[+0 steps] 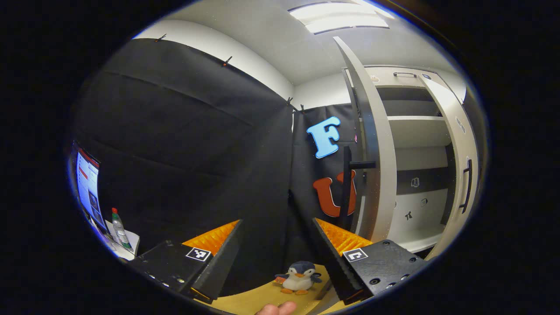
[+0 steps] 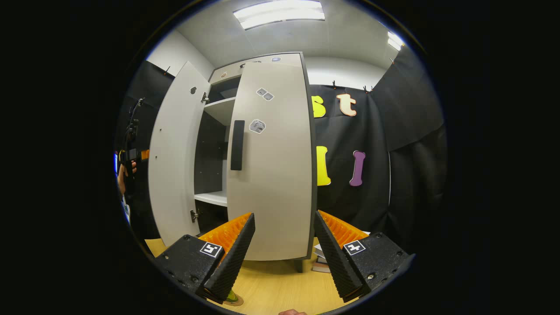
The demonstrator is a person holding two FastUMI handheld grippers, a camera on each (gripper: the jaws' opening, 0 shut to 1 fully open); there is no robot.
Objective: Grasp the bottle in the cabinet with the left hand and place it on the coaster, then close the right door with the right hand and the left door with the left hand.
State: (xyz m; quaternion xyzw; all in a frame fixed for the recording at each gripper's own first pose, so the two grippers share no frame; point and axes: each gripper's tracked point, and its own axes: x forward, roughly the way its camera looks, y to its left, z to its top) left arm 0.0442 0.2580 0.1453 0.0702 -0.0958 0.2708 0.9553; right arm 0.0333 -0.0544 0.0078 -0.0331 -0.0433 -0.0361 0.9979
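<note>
In the right gripper view the pale cabinet's right door (image 2: 271,175), with its dark handle (image 2: 236,144), lies flat or nearly flat against the cabinet front. The left door (image 2: 175,157) stands wide open, and bare shelves (image 2: 216,109) show in the gap. My right gripper (image 2: 284,214) is open in front of the right door, holding nothing. Under its left finger a round coaster (image 2: 234,300) with something green on it peeks out. My left gripper (image 1: 276,223) is open and empty, left of the open door's edge (image 1: 376,144). It also appears far left, held by a hand (image 2: 127,168).
A plush penguin (image 1: 299,275) sits on the wooden table (image 1: 258,299) below my left gripper. A red-capped bottle (image 1: 119,227) stands on papers beside a screen (image 1: 87,183) at far left. Stacked books (image 2: 321,259) lie at the cabinet's right foot.
</note>
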